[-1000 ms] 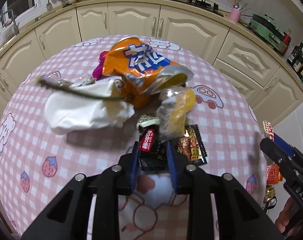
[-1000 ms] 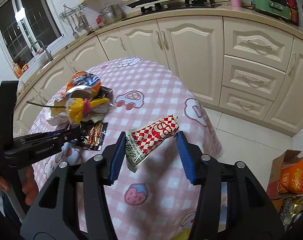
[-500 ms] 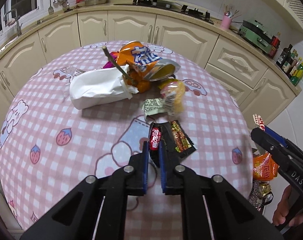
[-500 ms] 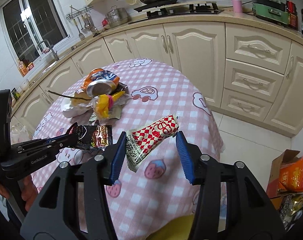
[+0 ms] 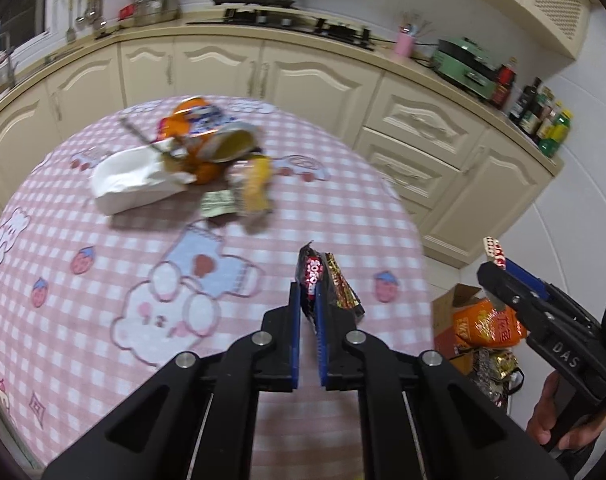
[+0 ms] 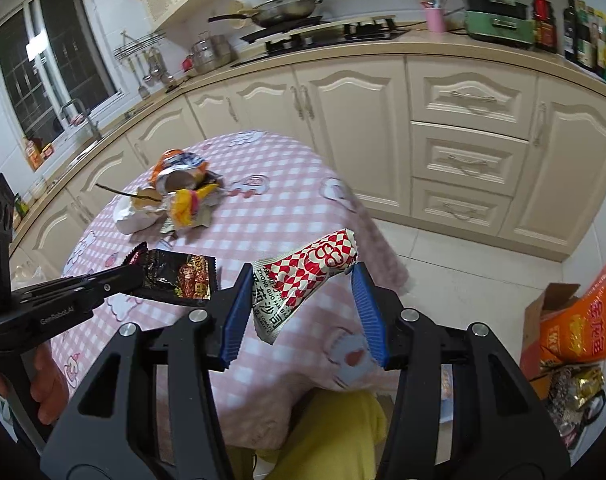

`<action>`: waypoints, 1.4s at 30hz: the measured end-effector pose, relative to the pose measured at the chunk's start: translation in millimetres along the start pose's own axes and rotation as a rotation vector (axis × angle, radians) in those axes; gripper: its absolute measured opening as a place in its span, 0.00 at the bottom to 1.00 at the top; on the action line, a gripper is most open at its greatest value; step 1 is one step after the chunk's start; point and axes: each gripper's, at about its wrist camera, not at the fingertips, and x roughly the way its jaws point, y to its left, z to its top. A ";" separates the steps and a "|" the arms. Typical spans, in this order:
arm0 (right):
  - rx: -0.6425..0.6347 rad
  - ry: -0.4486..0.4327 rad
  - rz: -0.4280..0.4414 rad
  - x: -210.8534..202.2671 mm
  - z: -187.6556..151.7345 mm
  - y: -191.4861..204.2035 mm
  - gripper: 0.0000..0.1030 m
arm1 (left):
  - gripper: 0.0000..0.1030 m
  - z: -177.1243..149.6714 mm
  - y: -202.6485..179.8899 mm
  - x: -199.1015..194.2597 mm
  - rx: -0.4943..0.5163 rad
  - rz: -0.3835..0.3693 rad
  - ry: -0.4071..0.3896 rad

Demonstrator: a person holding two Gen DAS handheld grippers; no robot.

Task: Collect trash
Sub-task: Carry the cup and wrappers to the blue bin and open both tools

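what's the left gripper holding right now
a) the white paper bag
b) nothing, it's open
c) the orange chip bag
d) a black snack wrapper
d: the left gripper is shut on a black snack wrapper, lifted off the table, while the white paper bag and the orange chip bag lie in the pile.

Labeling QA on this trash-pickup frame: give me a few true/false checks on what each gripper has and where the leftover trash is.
1. The left gripper is shut on the black snack wrappers. True.
2. The right gripper is empty. False: a red-and-white checkered wrapper sits between its pads.
3. The tablecloth is plain blue. False: pink checks with cartoon prints.
4. An orange snack bag sits in a cardboard box on the floor. True.
5. A white paper bag remains on the table. True.
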 end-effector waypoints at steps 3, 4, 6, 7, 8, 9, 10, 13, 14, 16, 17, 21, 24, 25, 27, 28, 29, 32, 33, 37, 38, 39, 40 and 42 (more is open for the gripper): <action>0.026 -0.001 -0.023 -5.9 -5.3 -14.5 0.47 | 0.06 -2.2 -23.2 1.0 0.029 -0.051 0.007; 0.040 -0.002 -0.035 -8.4 -7.7 -21.6 0.47 | 0.06 -3.1 -32.5 1.3 0.044 -0.066 0.007; 0.066 -0.001 -0.052 -12.6 -12.2 -36.0 0.47 | 0.06 -4.1 -48.2 2.3 0.070 -0.091 0.010; 0.081 -0.001 -0.063 -15.3 -15.3 -44.5 0.47 | 0.06 -4.1 -56.1 3.2 0.084 -0.104 0.013; 0.093 -0.002 -0.073 -17.7 -17.6 -51.9 0.48 | 0.06 -4.3 -67.8 4.6 0.107 -0.121 0.016; 0.107 -0.002 -0.085 -20.5 -20.3 -60.2 0.48 | 0.06 -4.8 -75.1 5.8 0.118 -0.130 0.018; 0.117 -0.002 -0.094 -23.1 -23.0 -67.1 0.48 | 0.06 -5.2 -85.3 7.7 0.136 -0.141 0.022; 0.158 -0.001 -0.129 -29.7 -29.9 -91.5 0.48 | 0.06 -6.5 -114.3 16.0 0.189 -0.167 0.037; 0.170 0.000 -0.139 -31.5 -32.5 -99.0 0.48 | 0.06 -7.0 -123.1 19.4 0.207 -0.175 0.043; 0.198 0.003 -0.158 -35.0 -37.2 -113.6 0.48 | 0.06 -8.7 -139.5 26.7 0.235 -0.192 0.058; 0.214 0.004 -0.168 -37.1 -40.5 -121.9 0.48 | 0.06 -9.4 -147.5 30.8 0.249 -0.199 0.066; 0.274 0.006 -0.209 -44.8 -52.0 -151.4 0.48 | 0.06 -15.5 -182.9 53.2 0.309 -0.231 0.119; 0.310 0.011 -0.233 -47.7 -59.1 -169.0 0.48 | 0.06 -20.8 -203.1 67.3 0.343 -0.240 0.143; 0.318 0.013 -0.239 -48.1 -61.3 -173.0 0.48 | 0.06 -22.2 -210.1 72.5 0.355 -0.242 0.152; 0.336 0.020 -0.248 -48.5 -66.4 -182.0 0.48 | 0.06 -24.6 -221.1 81.5 0.375 -0.247 0.170; 0.343 0.025 -0.250 -46.9 -66.8 -185.9 0.48 | 0.06 -25.7 -226.3 86.2 0.384 -0.242 0.177; 0.351 0.031 -0.254 -45.8 -68.9 -188.9 0.48 | 0.07 -27.1 -231.3 90.6 0.395 -0.235 0.177; 0.374 0.045 -0.264 -41.1 -73.5 -196.5 0.48 | 0.18 -29.7 -239.9 98.5 0.429 -0.223 0.162; 0.377 0.049 -0.264 -39.3 -73.7 -197.6 0.48 | 0.27 -30.8 -241.7 101.5 0.438 -0.212 0.161; 0.389 0.078 -0.263 -28.0 -77.6 -202.4 0.48 | 0.31 -29.8 -238.7 106.9 0.436 -0.189 0.156; 0.388 0.083 -0.260 -25.6 -77.7 -200.9 0.48 | 0.31 -27.7 -236.7 108.3 0.428 -0.186 0.160; 0.386 0.089 -0.256 -22.1 -77.2 -199.4 0.48 | 0.31 -26.2 -234.0 108.9 0.420 -0.184 0.162; 0.383 0.093 -0.252 -19.8 -76.5 -198.0 0.48 | 0.31 -24.5 -230.8 108.9 0.414 -0.180 0.163; 0.368 0.102 -0.238 -13.1 -73.1 -192.4 0.50 | 0.31 -22.7 -225.4 108.4 0.406 -0.165 0.159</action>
